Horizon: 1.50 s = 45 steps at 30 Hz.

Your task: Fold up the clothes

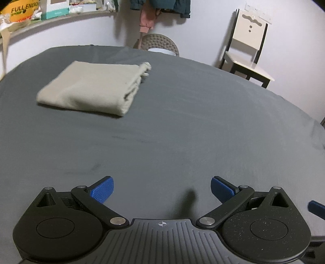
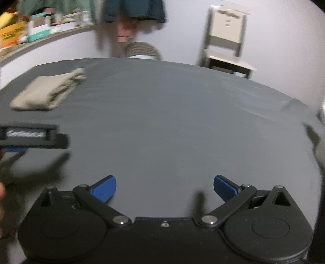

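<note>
A beige garment (image 1: 91,87) lies folded into a neat rectangle on the far left of the dark grey table (image 1: 182,132). In the right wrist view the same garment (image 2: 46,93) is blurred at the far left. My left gripper (image 1: 162,189) hovers well short of it over bare cloth, fingers wide open with nothing between the blue pads (image 1: 102,190). My right gripper (image 2: 164,188) is also open and holds nothing. The left gripper's body (image 2: 32,137) shows at the left edge of the right wrist view. A blue pad of the right gripper (image 1: 316,208) peeks in at the right edge.
A beige chair with a black frame (image 1: 247,50) stands past the table's far right corner. A brown dotted stool (image 1: 157,43) sits behind the far edge. A wall shelf (image 1: 50,20) with boxes runs along the upper left. Clothes (image 1: 160,10) hang on the wall.
</note>
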Each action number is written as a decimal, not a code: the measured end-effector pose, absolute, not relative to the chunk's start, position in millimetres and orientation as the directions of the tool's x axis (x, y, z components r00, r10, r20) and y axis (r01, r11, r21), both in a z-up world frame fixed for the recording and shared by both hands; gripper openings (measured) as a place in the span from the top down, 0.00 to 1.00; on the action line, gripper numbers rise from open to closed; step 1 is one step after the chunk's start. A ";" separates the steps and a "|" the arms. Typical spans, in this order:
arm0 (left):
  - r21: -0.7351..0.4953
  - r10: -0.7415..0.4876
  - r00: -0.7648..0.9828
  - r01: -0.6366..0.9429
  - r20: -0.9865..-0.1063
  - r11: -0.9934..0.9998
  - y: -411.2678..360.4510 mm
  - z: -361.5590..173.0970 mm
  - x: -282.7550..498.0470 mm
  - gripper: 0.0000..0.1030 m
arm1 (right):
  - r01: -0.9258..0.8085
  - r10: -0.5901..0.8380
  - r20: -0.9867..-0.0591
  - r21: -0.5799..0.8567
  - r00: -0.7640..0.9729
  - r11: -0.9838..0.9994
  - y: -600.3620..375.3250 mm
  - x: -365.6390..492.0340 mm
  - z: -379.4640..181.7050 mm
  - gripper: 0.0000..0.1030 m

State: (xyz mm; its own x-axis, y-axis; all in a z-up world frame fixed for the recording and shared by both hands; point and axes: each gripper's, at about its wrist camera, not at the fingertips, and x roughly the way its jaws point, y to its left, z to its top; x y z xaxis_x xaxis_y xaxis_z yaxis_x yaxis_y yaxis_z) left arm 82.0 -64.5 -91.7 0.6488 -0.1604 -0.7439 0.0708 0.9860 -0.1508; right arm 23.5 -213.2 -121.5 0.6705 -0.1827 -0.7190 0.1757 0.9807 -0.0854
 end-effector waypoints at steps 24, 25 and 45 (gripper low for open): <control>0.070 -0.041 0.802 0.103 -0.596 0.992 -133.4 -115.4 113.6 0.00 | 0.321 -0.241 -0.626 0.015 0.742 0.947 -257.0 20.5 -146.9 0.00; 0.057 -0.048 0.799 0.103 -0.600 0.993 -131.3 -116.0 114.4 0.00 | 0.321 -0.241 -0.626 0.016 0.742 0.947 -257.1 20.4 -146.5 0.00; 0.034 -0.058 0.795 0.099 -0.604 0.995 -128.2 -116.3 116.1 0.00 | 0.342 -0.263 -0.621 0.008 0.738 0.940 -254.4 19.8 -145.8 0.00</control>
